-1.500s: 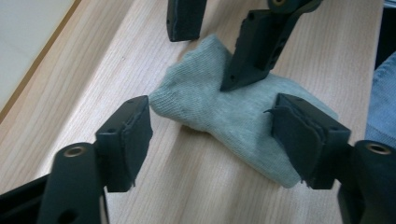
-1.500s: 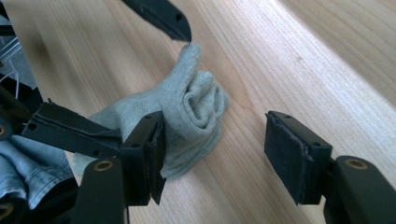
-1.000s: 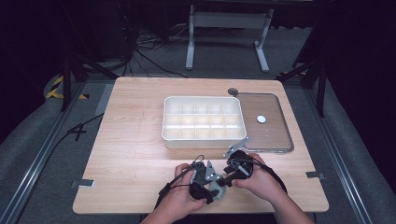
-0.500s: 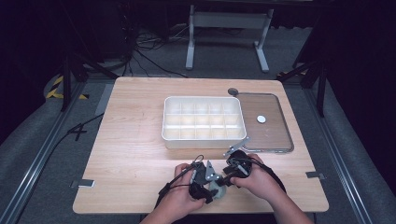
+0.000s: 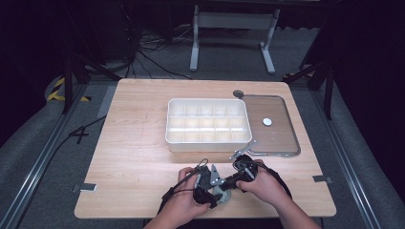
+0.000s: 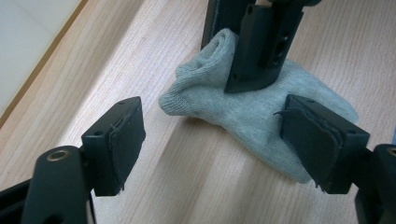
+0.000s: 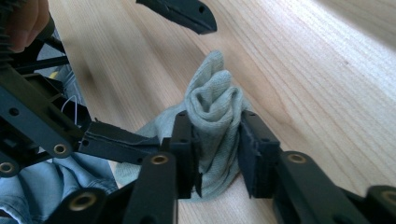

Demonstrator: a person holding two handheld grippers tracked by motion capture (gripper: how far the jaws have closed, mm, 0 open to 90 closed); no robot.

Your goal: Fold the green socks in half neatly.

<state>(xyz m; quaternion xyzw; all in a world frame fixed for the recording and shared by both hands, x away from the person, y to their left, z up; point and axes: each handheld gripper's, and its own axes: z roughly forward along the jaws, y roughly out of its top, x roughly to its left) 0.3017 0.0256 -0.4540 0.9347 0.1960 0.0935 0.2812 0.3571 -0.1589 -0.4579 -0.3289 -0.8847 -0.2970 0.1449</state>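
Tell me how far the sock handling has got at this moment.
Early. Done: the right claw has just closed its jaws and now pinches a bunched fold of the grey-green sock. In hand: the left claw stands open around the sock on the table. Left: the compartment box holds no sock.

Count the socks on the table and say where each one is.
1. A grey-green sock lies near the table's front edge, pinched in the right gripper, with the left gripper open around it. Others may be hidden.
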